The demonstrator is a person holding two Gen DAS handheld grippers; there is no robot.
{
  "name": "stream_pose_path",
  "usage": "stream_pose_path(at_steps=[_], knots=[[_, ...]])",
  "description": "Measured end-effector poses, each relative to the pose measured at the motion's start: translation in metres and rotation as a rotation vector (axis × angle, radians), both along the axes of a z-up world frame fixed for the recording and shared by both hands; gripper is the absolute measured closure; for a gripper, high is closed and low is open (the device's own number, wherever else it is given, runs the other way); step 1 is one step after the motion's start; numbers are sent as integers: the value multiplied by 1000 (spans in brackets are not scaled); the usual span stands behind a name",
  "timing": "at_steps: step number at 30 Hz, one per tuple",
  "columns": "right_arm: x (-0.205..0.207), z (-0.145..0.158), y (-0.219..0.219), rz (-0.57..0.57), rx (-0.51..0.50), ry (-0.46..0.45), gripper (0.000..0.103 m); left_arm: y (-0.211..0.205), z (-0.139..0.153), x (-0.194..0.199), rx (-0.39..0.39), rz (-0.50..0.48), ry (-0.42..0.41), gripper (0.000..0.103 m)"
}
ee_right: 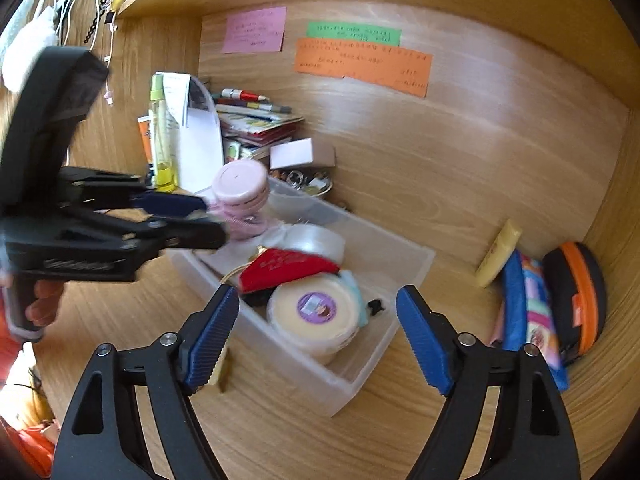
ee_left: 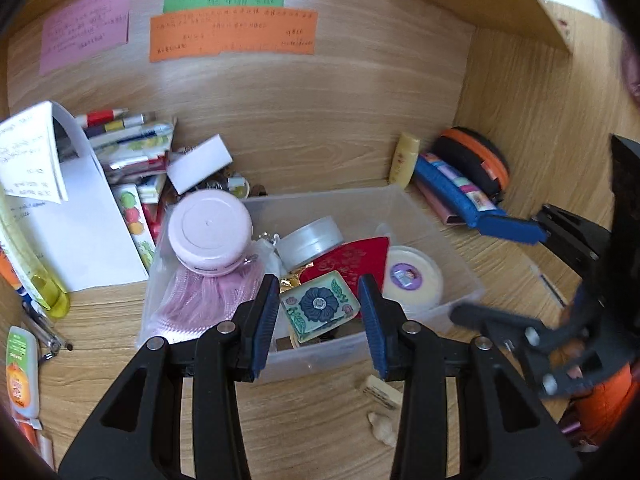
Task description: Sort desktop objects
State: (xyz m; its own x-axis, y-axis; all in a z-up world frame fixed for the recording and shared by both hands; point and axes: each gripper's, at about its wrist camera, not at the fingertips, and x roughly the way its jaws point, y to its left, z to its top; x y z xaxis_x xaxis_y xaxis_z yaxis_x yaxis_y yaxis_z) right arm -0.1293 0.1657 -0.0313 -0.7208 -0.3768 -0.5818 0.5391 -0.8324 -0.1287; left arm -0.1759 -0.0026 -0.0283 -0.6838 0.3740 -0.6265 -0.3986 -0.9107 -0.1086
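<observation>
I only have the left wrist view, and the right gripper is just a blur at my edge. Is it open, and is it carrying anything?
Observer: The right gripper is wide open, with nothing between its fingers.
Operator: What is it pointing at?
Observer: The cream tub with the purple label, at the near end of the clear bin.
Operator: Is anything next to that tub that I can't see?
Observer: A small black item lies in the bin against the tub's right side. It is too small to identify.
</observation>
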Motion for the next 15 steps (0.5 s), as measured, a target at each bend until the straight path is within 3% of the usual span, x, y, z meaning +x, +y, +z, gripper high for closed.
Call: stream_pose_path(at_steps=[8,15], knots=[[15,-15,-3,20,-15,-45,24,10,-17,-14,-50,2,-36,63],[24,-28,-9,38,6,-80,24,4,-8,-4,-25,-6,1,63]])
